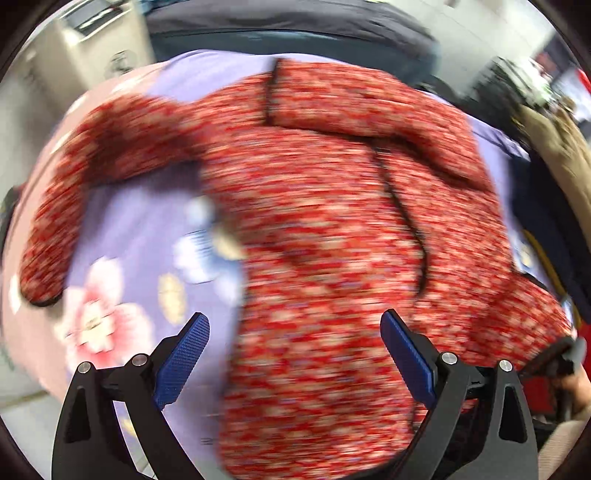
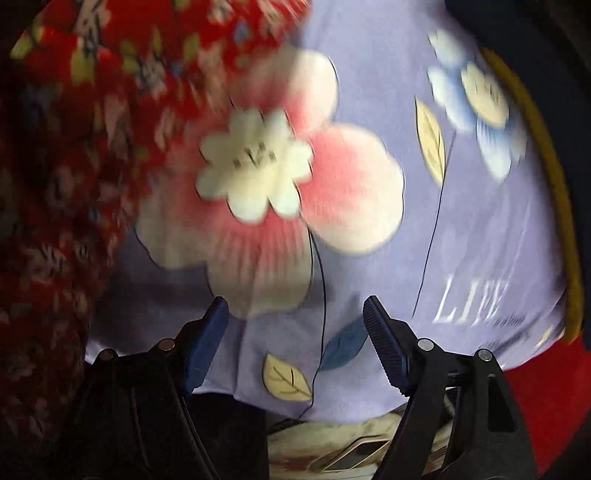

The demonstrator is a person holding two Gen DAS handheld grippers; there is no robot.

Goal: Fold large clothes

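A large red floral padded jacket (image 1: 314, 206) with dark piping lies spread on a lilac flowered sheet (image 1: 140, 229). One sleeve (image 1: 55, 221) stretches out to the left, the other (image 1: 369, 107) is folded across the top. My left gripper (image 1: 295, 325) is open and empty, hovering over the jacket's lower part. My right gripper (image 2: 295, 308) is open and empty above the sheet (image 2: 369, 74), with the jacket's edge (image 2: 74, 147) to its left. Both views are motion-blurred.
A dark blue cloth (image 1: 295, 26) lies behind the sheet. Beige fabric (image 1: 554, 147) and dark clothing (image 1: 546, 236) sit at the right. A white cabinet (image 1: 85, 40) stands at the back left. A dark, yellow-trimmed edge (image 2: 554, 184) borders the sheet on the right.
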